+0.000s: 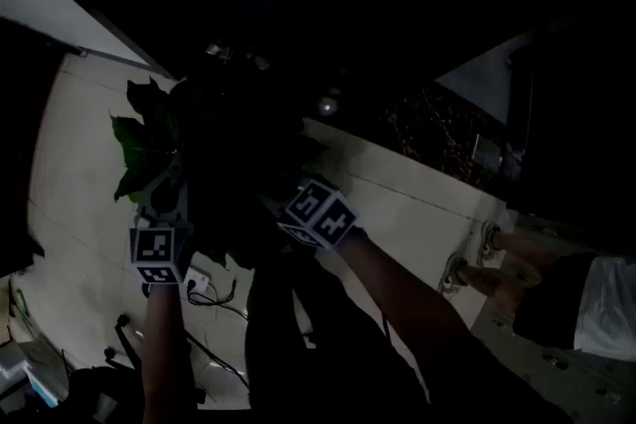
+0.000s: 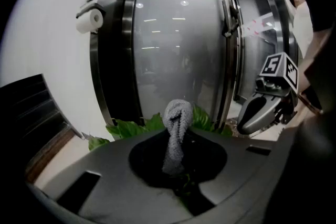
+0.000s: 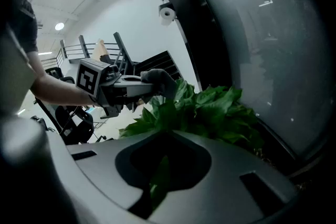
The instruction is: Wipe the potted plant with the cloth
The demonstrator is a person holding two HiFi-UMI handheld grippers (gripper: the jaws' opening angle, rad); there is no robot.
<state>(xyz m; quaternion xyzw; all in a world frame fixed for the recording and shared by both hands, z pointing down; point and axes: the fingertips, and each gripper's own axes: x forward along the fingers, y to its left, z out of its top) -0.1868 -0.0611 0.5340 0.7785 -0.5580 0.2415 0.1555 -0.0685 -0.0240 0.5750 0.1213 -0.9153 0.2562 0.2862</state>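
Observation:
The potted plant's green leaves [image 3: 210,107] fill the middle of the right gripper view and show dimly at the left of the head view [image 1: 147,146]. My left gripper [image 2: 181,178] is shut on a twisted grey cloth [image 2: 176,131], which stands up from the jaws just in front of the leaves [image 2: 134,128]. My right gripper [image 3: 160,178] is shut on one long leaf [image 3: 159,173] that runs down between its jaws. In the right gripper view the left gripper [image 3: 123,86] holds the cloth [image 3: 160,81] against the plant's top left. The pot is hidden.
A curved glass door with dark metal frames [image 2: 178,39] stands right behind the plant. A small white fixture [image 2: 89,21] sits on the wall. Cables [image 1: 214,298] lie on the pale floor [image 1: 89,243]. Another person's legs [image 1: 517,263] are at the right.

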